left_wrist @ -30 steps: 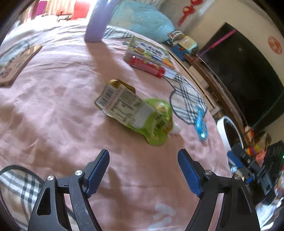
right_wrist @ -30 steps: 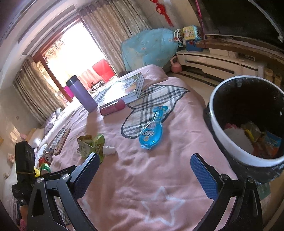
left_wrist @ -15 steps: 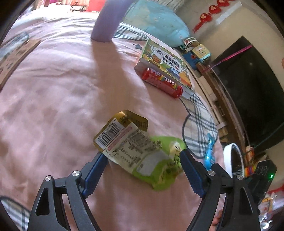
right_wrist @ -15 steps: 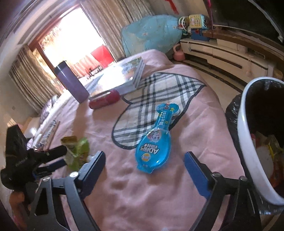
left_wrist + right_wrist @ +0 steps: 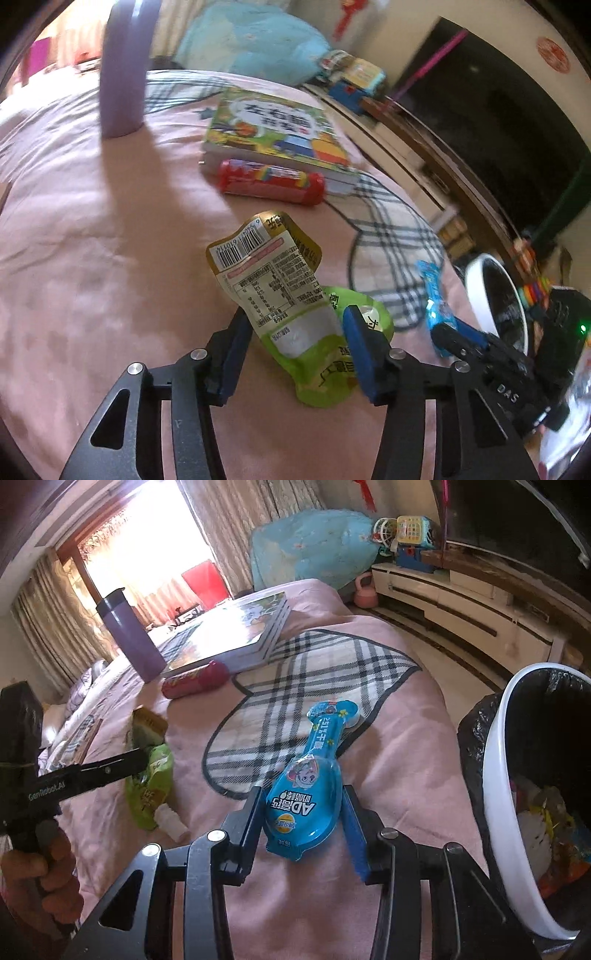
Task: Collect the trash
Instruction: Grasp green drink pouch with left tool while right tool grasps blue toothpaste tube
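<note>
A crumpled green and gold drink pouch [image 5: 291,295] lies on the pink bedspread. My left gripper [image 5: 295,332] has closed onto its green lower part. The pouch also shows in the right wrist view [image 5: 149,775], with its white cap toward me. A blue plastic snack pack [image 5: 306,794] lies on the bed by the plaid heart patch. My right gripper [image 5: 303,812] has its jaws pressed against the wide end of the pack. The white trash bin [image 5: 498,775] with a black liner stands just off the bed's right edge, with several wrappers inside.
A purple tumbler [image 5: 122,74] stands at the back of the bed. A stack of children's books [image 5: 277,129] lies beside a red tube [image 5: 269,181]. A low TV cabinet [image 5: 461,598] and toys stand beyond the bed.
Both grippers moved forward and closed. The left one went from open short of the pouch to gripping it. The right one went from open above the bed to clamping the blue pack.
</note>
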`<move>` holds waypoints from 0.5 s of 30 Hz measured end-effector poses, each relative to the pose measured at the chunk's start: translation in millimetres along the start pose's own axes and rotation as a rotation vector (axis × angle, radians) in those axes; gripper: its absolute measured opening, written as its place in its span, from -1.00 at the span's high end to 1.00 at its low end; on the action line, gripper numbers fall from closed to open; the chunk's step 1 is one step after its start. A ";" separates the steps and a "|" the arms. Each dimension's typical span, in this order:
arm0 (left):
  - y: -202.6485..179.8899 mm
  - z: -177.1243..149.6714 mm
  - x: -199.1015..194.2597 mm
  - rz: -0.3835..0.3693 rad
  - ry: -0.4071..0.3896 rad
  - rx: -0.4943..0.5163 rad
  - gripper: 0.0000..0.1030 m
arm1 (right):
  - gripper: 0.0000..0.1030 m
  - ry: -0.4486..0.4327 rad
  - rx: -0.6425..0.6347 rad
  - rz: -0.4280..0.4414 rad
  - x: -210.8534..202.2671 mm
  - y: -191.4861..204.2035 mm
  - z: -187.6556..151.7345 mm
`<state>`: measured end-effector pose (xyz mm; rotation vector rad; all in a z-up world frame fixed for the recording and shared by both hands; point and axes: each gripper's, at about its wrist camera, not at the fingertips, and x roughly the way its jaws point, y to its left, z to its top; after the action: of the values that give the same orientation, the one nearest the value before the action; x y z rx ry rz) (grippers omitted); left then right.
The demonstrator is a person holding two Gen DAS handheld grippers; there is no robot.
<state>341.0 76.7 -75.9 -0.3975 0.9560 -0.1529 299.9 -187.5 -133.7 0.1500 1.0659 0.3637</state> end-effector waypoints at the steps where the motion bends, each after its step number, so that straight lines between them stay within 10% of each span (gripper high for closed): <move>1: -0.7 -0.5 -2.7 -0.020 0.011 0.011 0.07 | 0.19 -0.003 0.002 0.010 -2.6 0.3 -1.9; 15: -43.3 -35.1 -41.7 -0.113 0.020 0.170 0.10 | 0.19 -0.113 0.062 0.082 -65.5 -4.5 -21.9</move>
<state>290.4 40.3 -44.9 -0.2935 0.9323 -0.3394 253.5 -216.5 -91.4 0.2677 0.9615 0.3915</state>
